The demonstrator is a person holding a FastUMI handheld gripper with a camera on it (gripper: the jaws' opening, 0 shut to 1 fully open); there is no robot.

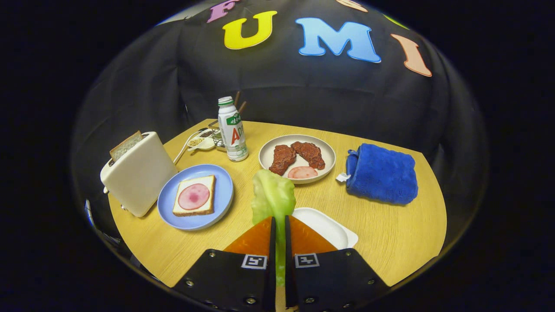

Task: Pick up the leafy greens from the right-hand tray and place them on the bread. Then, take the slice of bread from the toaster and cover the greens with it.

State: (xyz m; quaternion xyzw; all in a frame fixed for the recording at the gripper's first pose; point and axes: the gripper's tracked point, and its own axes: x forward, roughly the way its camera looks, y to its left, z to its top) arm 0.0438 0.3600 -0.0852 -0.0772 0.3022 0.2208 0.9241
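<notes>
Fingers (279, 225) clamp the leafy greens (273, 197) between them, held above the white tray (329, 227). I see the bread (195, 196) with ham on the blue plate (167, 203), beside the toaster (138, 175) holding a bread slice (125, 145).

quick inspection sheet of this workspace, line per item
surface: round wooden table.
job's things: leafy greens held up between the fingers; bread with ham on blue plate; bread slice in toaster; white tray beside the fingers.
clutter: bottle, plate of meat, blue towel, small dish.
grippers: gripper shut on the greens.
cables: white cord behind the toaster.
surroundings: black cloth wall.
</notes>
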